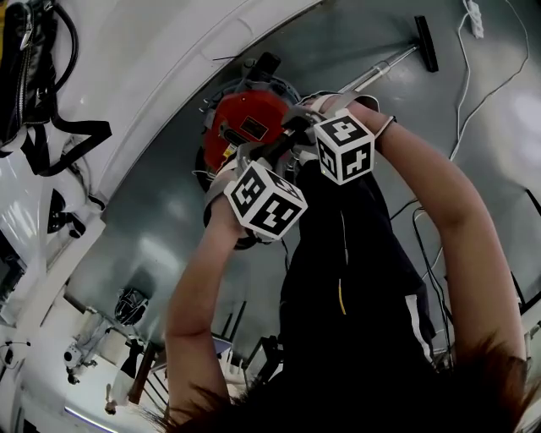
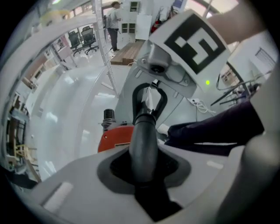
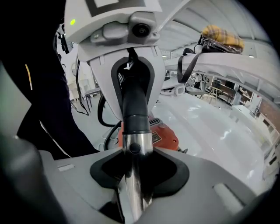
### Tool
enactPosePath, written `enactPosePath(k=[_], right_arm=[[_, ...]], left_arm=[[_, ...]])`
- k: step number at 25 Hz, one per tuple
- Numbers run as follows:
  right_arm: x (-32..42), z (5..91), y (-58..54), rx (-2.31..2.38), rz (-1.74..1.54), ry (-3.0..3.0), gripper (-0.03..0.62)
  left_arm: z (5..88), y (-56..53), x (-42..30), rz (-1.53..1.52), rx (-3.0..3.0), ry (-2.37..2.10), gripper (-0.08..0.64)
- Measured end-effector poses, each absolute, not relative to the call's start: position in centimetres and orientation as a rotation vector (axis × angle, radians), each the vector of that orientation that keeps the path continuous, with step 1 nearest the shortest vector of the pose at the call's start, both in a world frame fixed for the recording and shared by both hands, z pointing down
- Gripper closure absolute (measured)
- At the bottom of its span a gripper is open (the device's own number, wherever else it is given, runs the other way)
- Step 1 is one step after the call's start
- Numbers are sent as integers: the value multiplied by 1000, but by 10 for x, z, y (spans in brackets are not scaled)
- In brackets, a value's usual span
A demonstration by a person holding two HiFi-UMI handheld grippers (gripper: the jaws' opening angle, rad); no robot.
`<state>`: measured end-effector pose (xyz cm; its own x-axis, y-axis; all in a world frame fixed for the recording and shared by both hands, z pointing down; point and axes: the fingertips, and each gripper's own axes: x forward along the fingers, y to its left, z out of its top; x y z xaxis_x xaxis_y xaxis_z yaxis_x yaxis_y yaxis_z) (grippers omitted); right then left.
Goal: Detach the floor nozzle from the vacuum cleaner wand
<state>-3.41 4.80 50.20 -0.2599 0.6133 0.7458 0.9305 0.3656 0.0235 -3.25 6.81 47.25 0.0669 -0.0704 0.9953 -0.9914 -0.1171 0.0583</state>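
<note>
The red vacuum cleaner body stands on the grey floor below my hands. Its chrome wand runs away to the upper right and ends in the black floor nozzle, which lies on the floor still joined to it. My left gripper is shut on the black handle tube. My right gripper faces it and is shut on the chrome wand, just below the black collar. The two grippers sit close together on the same tube, with their marker cubes side by side.
A large white curved surface fills the upper left, with a black strapped bag on it. White cables and a power strip lie on the floor at the right. My dark trousers fill the middle.
</note>
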Motion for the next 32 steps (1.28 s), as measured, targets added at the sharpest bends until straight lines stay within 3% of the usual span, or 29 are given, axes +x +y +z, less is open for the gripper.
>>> enactPosePath(k=[8,14,24,32], right_arm=[[-38,494,55,-1322,-668,-2078,449],[-36,496,56,-1273,-783,-2104,453],[-43,492,54,-1377,-668,-1983,445],[-39,486,66,-1262,-841,-2129,459]], left_arm=[[466,76,-30,1026,1368,-1080,448],[463,83,-9,638,1289,-890,462],[462,85,-36,1203,1327,-1138,474],[456,101,-10,841,1277,-948,484]])
